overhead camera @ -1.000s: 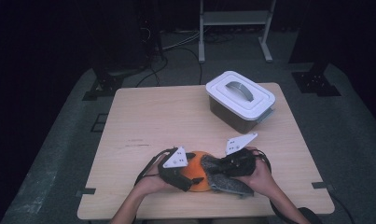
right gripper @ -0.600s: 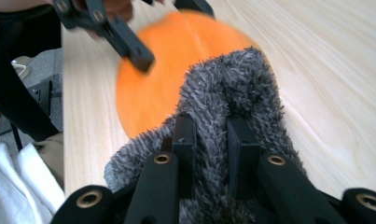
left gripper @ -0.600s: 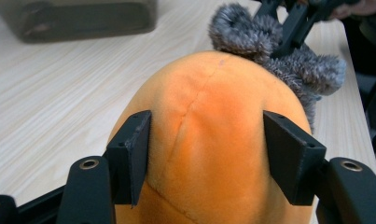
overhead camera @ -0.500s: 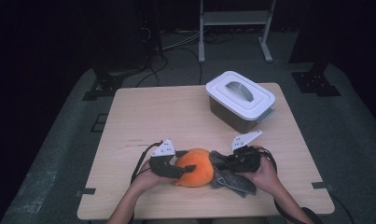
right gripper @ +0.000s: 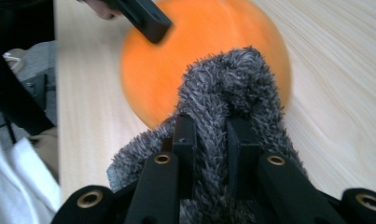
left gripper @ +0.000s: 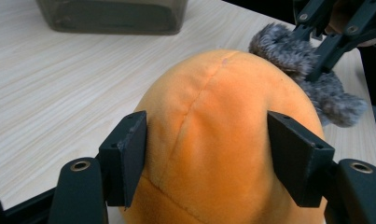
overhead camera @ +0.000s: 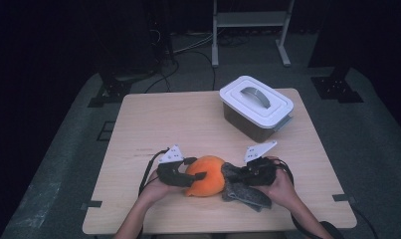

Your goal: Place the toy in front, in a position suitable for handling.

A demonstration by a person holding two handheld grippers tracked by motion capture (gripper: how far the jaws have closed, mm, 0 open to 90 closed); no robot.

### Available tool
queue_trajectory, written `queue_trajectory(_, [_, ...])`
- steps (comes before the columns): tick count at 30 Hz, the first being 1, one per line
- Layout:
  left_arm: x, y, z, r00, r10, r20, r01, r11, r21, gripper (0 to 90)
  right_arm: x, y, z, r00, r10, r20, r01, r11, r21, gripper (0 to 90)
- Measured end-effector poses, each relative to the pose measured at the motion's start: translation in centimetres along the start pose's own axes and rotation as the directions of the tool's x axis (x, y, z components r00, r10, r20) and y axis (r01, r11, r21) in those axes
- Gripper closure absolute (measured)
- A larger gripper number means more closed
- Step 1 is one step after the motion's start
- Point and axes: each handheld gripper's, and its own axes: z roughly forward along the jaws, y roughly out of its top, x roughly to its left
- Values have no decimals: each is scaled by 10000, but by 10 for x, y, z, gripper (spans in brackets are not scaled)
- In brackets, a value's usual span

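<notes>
Since the earlier frames the left gripper (overhead camera: 190, 174) has swung in from on top of the toy to its left flank, and the orange plush ball (overhead camera: 207, 175), which sat half hidden under both tools a second ago, now lies in plain sight near the front edge of the surface (overhead camera: 188, 119). Its fingers (left gripper: 129, 156) have just been closing on the ball and then eased out slightly; in the left gripper view the two black pads stand one on each side of the ball (left gripper: 223, 140), right against the fabric and pressing it lightly, so the ball is held between them at a middling width. The right gripper (overhead camera: 245, 175) sits just right of the ball, gripped by the person's right hand (overhead camera: 280, 186), and its fingers (right gripper: 185, 140) are pinched narrow on the grey fuzzy part (right gripper: 227, 88) that sticks out of the toy's right side (a tuft of shaggy fur bunches up between the pads). That grey fur trails down toward the front of the surface in the high view (overhead camera: 243, 191). Well behind the toy, toward the far right of the surface, stands a dark bin with a white lid (overhead camera: 256, 102) and a grey handle, lid on.
</notes>
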Motion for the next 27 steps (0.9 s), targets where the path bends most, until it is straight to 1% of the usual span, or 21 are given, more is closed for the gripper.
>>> queue_trajectory(3, [1,-1,0,9999,-124,31,124,9999,-17,322,-2,0,-2,9997,-68,218,67,10000,43,759])
queue_trajectory(5, [1,-1,1,9999,-132,35,133,9999,-41,321,0,3,-5,9994,-78,325,84,9998,-168,759])
queue_trajectory(6, [1,-1,1,9999,-114,23,114,9999,-49,321,2,7,-8,9999,-50,165,59,9985,-551,759])
queue_trajectory(7, [1,-1,1,9999,-117,18,117,9999,-32,321,2,7,-8,9999,-50,165,59,9985,-551,759])
queue_trajectory(8, [1,-1,1,9999,-132,25,132,9999,-14,320,6,9,-7,9998,-181,-80,175,9973,-710,758])
queue_trajectory(9, [1,-1,1,9999,-147,36,147,9999,-7,320,6,9,-7,9998,-181,-80,175,9973,-710,758])
queue_trajectory(10, [1,-1,1,9999,-143,52,143,9999,-11,320,8,8,-3,9995,-260,-181,251,9985,-485,758])
queue_trajectory(11, [1,-1,1,9999,-125,59,125,9999,3,320,8,8,-3,9995,-260,-181,251,9985,-485,758])
queue_trajectory(13, [-1,0,1,10000,-81,53,81,10000,39,318,3,4,1,9997,-75,-251,71,9999,-133,760])
queue_trajectory(14, [-2,0,1,10000,-50,41,50,10000,74,317,0,3,1,9999,20,-164,-20,10000,-27,760])
queue_trajectory(15, [-3,0,1,10000,-55,35,55,9999,88,317,0,3,1,9999,20,-164,-20,10000,-27,760])
queue_trajectory(16, [-3,0,1,10000,-50,67,49,9999,102,318,-6,0,0,9997,153,169,-156,9997,170,760])
queue_trajectory(17, [-3,0,1,9999,26,131,-28,9999,107,318,-6,0,0,9997,153,169,-156,9997,170,760])
queue_trajectory(18, [-3,-1,0,9997,106,213,-109,9999,109,315,-8,-2,-1,9993,232,302,-238,9995,229,760])
queue_trajectory(19, [-4,-1,0,9992,207,334,-211,9997,130,308,-8,-1,-4,9989,303,371,-304,9995,16,760])
queue_trajectory(20, [-4,-2,-1,9985,326,445,-333,9993,145,308,-8,-1,-4,9989,303,371,-304,9995,16,760])
queue_trajectory(21, [-5,-2,-2,9979,381,520,-389,9991,155,306,-7,1,-7,9992,259,312,-253,9995,-173,760])
queue_trajectory(23, [-6,-3,-3,9964,486,701,-504,9985,236,300,-3,6,-9,9998,211,50,-207,9982,-568,758])
queue_trajectory(24, [-6,-3,-4,9951,546,827,-570,9980,270,295,-2,8,-8,9998,182,-45,-184,9979,-624,756])
queue_trajectory(27, [-8,-2,-6,9908,648,1189,-703,9966,423,259,0,7,-2,9996,129,-249,-141,9987,-486,751])
